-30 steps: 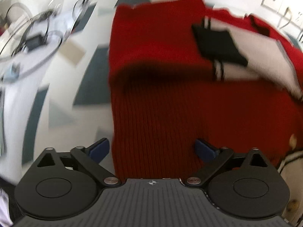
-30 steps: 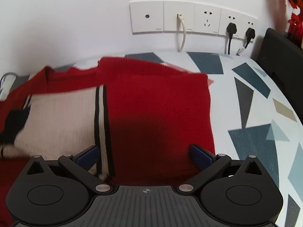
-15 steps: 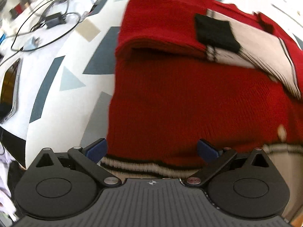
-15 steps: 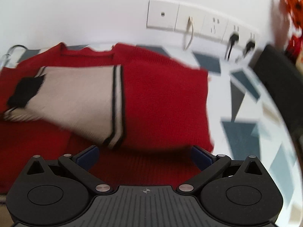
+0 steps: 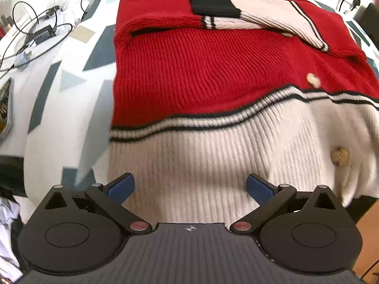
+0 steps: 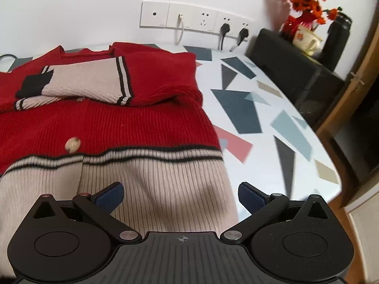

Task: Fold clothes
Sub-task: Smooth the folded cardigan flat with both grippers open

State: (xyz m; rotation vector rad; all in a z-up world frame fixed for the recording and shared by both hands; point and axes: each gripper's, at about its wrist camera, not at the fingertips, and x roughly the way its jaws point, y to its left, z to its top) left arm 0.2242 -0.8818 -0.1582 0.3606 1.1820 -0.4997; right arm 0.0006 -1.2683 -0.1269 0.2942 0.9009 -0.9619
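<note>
A red knit cardigan (image 5: 201,66) (image 6: 99,123) with a cream ribbed hem band (image 5: 213,156) and round buttons lies flat on the patterned table. Both sleeves are folded across its chest; the cream sleeve with a black cuff (image 5: 213,6) (image 6: 83,80) lies on top. My left gripper (image 5: 190,187) is open over the hem's left part, nothing between its blue fingers. My right gripper (image 6: 181,195) is open over the hem's right corner (image 6: 213,189), also holding nothing.
The table cover (image 6: 248,108) is white with blue, grey and red shapes. Cables and small devices (image 5: 40,33) lie at far left. A wall socket strip (image 6: 194,21), a black box (image 6: 291,71), a flower mug (image 6: 305,40) and a dark bottle (image 6: 336,40) stand at right.
Both grippers have drawn back from the folded sleeves toward the near edge, so the cream hem band has come into view under them. Both stay open.
</note>
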